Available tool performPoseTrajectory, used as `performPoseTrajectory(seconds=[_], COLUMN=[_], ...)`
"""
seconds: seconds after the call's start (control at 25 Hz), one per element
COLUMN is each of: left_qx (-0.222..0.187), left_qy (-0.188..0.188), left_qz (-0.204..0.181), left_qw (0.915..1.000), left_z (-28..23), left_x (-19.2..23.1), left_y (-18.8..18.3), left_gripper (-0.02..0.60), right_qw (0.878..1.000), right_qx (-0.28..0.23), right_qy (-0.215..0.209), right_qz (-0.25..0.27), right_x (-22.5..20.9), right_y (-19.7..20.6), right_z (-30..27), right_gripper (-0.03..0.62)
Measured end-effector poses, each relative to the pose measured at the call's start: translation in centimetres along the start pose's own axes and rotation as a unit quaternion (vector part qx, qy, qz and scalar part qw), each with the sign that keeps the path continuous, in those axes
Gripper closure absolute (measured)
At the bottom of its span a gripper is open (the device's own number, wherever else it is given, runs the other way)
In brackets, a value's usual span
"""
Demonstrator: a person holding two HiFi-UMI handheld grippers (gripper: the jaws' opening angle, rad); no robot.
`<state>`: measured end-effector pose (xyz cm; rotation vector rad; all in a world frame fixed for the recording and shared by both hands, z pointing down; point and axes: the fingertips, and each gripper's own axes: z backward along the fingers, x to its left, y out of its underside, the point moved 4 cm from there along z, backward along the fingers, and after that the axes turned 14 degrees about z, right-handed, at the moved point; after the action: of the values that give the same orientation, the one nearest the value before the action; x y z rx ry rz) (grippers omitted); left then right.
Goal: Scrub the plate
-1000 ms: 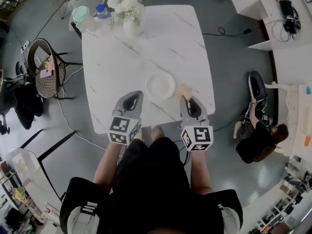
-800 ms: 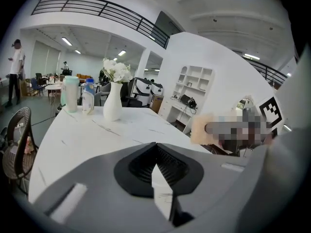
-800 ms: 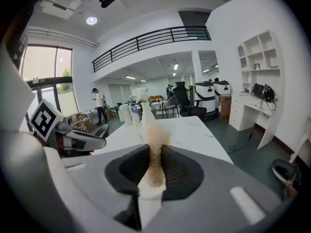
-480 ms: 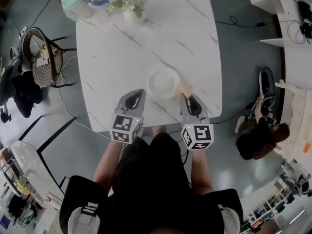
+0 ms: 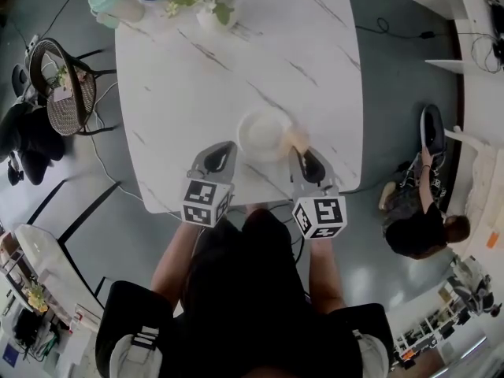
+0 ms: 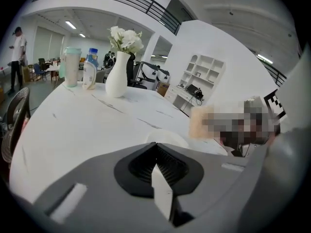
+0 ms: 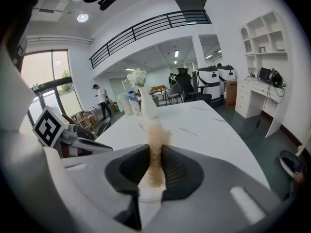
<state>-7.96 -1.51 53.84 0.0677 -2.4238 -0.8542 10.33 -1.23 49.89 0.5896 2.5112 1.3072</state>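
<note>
White marble table (image 5: 197,77) fills the upper half of the head view, and both tools hang over its near edge. Start at the right gripper (image 5: 300,153): its jaws are squeezed onto a tan sponge (image 7: 156,135), and the frayed end pokes out past the tips toward the middle of the table. Over to the left gripper (image 6: 156,149): its jaws are pressed together with nothing between them.

Now the relation that matters. The plate (image 5: 264,132) sits low centre in the head view, close to the table's near edge, right between the two tools and a touch ahead of them. It's round, so it has no long axis to line up with. The sponge lies at the plate's right rim, touching or only just beside it, I can't tell which from above. The right gripper looks the nearer one, so the scrub looks like a short sweep leftward in the frame onto the plate's face. The left gripper's tips sit just off the lower left rim, handy for steadying if the plate slides.

Further out are the containers, and the plate itself looks bare. Up in the top left corner stands a white vase (image 5: 211,18) holding white flowers (image 6: 125,39). Beside it are a pale green lidded tumbler (image 5: 106,0) and a blue-capped bottle (image 6: 89,72), and I can't make out what is in either. All three are well apart from the plate.
</note>
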Motion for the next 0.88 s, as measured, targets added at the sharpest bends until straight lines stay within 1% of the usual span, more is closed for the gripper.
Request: performPoseTrajectory(seconds=[0.08,0.12,0.16,0.2,0.28,0.32,0.44,0.76,0.88], left_qx=[0.009,0.015,0.021,0.028,0.040,0.046,0.061,0.094,0.100], left_qy=[-0.010,-0.011,-0.008,-0.005,0.001,0.004,0.009,-0.001,-0.007], left_qz=[0.018,0.026,0.032,0.038,0.044,0.047,0.057,0.094,0.096], left_qw=[0.9998,0.9995,0.9992,0.9989,0.9982,0.9978,0.9964,0.9911,0.9903], left_z=[-0.3,-0.5,-0.7,-0.9,-1.4,-1.6,-2.2,-3.6,-4.0], left_x=[0.3,0.3,0.3,0.3,0.2,0.0,-0.2,0.5,0.5], left_y=[0.3,0.5,0.7,0.9,1.3,1.4,1.9,3.4,3.7], left_gripper=[0.568,0.513,0.483,0.472,0.420,0.412,0.407,0.408,0.420], right_qw=[1.000,1.000,1.000,1.000,1.000,1.000,0.999,0.998,0.998], right_qx=[0.000,0.000,-0.001,-0.002,-0.004,-0.005,-0.009,-0.011,-0.012], right_qy=[-0.004,-0.006,-0.009,-0.012,-0.020,-0.024,-0.035,-0.057,-0.061], right_qz=[0.001,0.001,0.001,0.001,0.005,0.007,0.011,0.014,0.014], right_x=[0.0,0.1,0.1,0.2,0.5,0.6,0.9,1.3,1.2], right_y=[-0.2,-0.2,-0.3,-0.5,-0.8,-1.0,-1.3,-1.4,-1.4], right_z=[-0.1,-0.1,-0.2,-0.4,-0.7,-0.9,-1.5,-2.8,-3.1], right_gripper=[0.525,0.525,0.525,0.525,0.525,0.525,0.525,0.525,0.525])
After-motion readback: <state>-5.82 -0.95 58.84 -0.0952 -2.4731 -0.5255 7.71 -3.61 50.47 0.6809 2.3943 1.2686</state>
